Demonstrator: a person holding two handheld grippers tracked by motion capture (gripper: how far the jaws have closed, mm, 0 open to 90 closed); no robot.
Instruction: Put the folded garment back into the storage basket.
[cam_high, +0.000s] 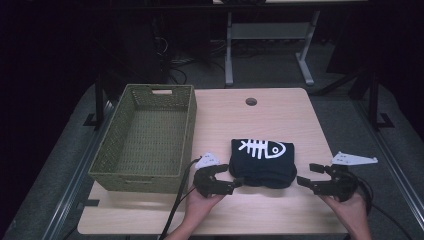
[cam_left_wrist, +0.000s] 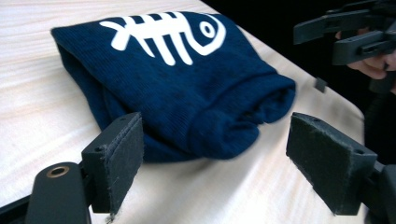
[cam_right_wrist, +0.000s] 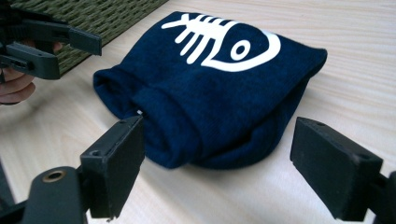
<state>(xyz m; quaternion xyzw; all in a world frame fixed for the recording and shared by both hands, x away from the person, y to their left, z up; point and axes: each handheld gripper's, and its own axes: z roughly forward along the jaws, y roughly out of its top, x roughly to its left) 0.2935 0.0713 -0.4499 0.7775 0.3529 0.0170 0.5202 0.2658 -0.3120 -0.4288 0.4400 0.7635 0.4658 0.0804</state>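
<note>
Folded navy garment (cam_high: 262, 161) lies on the counter (cam_high: 260, 115) near its front edge, just right of the green woven basket (cam_high: 145, 137), apart from its wall; left hand-held gripper (cam_high: 231, 181) sits at the garment's near-left corner, jaws spread wide, holding nothing; right hand-held gripper (cam_high: 306, 176) sits off the near-right corner, jaws also wide and empty, a small gap to the cloth; judgement: the two are set either side of the near edge so that each can close on one corner of the bundle and lift it level, with the empty basket beside it as the likely destination; in the left gripper view the garment's rolled near edge (cam_left_wrist: 224, 126) lies between the pads (cam_left_wrist: 122, 158), close to the left-hand pad; in the right gripper view the same edge (cam_right_wrist: 187, 135) lies between that gripper's pads (cam_right_wrist: 116, 163), again nearer the left-hand one; appearance: dark blue knit, fine ribbed texture, folded into a compact, thick rectangle with rounded layered folds toward the person; a white fish-skeleton print (cam_high: 262, 148) faces up on the top panel; cloth looks soft and likely to sag if gripped at one corner only.
</note>
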